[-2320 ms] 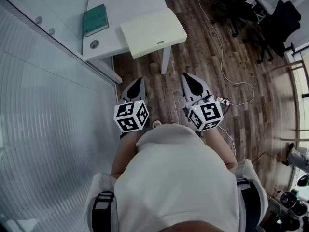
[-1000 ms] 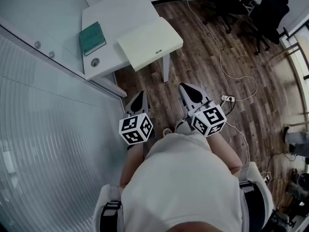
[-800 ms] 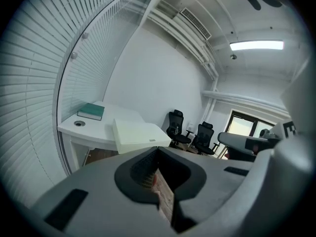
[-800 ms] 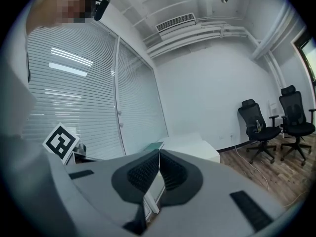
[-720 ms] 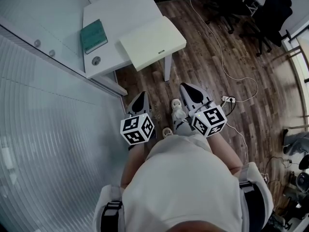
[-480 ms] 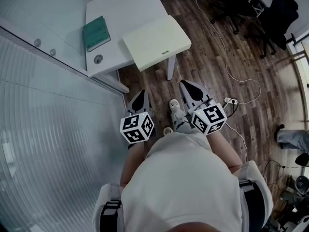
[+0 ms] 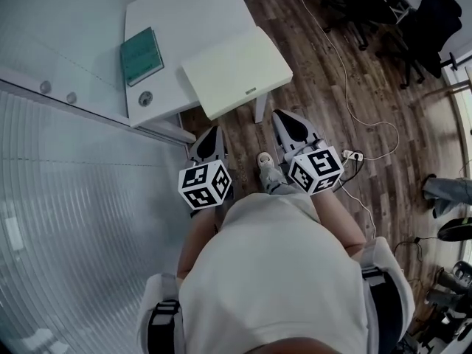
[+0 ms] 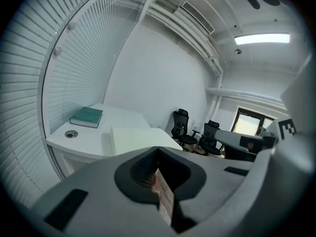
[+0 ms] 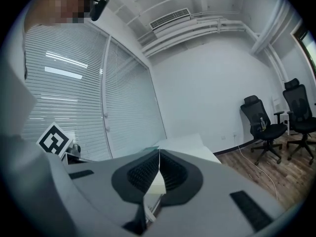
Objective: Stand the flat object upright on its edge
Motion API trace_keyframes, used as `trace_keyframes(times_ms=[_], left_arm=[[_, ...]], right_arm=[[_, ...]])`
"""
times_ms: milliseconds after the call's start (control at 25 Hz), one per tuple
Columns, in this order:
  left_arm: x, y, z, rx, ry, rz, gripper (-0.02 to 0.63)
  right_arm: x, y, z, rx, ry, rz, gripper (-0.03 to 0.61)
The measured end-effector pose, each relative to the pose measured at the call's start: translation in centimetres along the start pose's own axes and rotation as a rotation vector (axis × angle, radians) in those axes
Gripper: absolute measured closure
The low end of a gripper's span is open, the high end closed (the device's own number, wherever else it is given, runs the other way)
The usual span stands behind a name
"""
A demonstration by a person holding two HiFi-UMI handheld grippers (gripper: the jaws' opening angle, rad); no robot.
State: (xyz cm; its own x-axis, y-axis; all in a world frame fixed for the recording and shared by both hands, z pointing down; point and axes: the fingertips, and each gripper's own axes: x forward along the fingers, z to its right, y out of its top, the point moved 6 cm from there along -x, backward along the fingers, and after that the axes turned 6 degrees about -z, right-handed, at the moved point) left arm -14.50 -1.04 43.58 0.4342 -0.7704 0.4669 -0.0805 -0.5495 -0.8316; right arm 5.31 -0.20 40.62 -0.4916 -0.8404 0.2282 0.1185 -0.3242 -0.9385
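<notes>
A green book [image 7: 141, 55] lies flat on the white table [image 7: 192, 13], near its left side; in the left gripper view the book [image 8: 87, 117] lies at the table's far left. Both grippers are held at waist height over the wooden floor, short of the table. My left gripper [image 7: 209, 140] points at the table's near edge, jaws together and empty [image 8: 158, 148]. My right gripper [image 7: 290, 126] is shut too, with nothing between its fingers [image 9: 159, 152]. Neither touches the book.
A cream flat box [image 7: 236, 71] lies on the table's right part and overhangs its edge. A round grommet [image 7: 145, 99] sits near the table's front. A glass wall with blinds [image 7: 66, 198] runs along the left. Office chairs [image 7: 435, 21], a white cable [image 7: 346, 87] and a power strip [image 7: 352, 155] lie to the right.
The person has stepped toward the table, which now lies closer to both grippers. A shoe has come into view between the grippers. Both stay shut.
</notes>
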Motion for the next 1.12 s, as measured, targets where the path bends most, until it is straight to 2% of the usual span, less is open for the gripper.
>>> trace_keyframes(times_ms=[200,480,760,1120], left_arm=[[2.1,2.3,0.7,0.026,0.004,0.010,0.594],[4.6,4.5,0.8,0.005,0.042,0.046,0.594],[7.5,5.1,-0.4,-0.028,0.076,0.054,0.594],[9.8,5.5,-0.2,-0.046,0.097,0.048,0.594]], right_arm=[[2.0,1.6,1.9,-0.005,0.006,0.010,0.560],[4.4,2.7,4.7,-0.006,0.021,0.002,0.559],[7.0,2.8,7.7,-0.004,0.028,-0.010,0.559],[8.7,1.8,10.5,0.059,0.048,-0.042,0.558]])
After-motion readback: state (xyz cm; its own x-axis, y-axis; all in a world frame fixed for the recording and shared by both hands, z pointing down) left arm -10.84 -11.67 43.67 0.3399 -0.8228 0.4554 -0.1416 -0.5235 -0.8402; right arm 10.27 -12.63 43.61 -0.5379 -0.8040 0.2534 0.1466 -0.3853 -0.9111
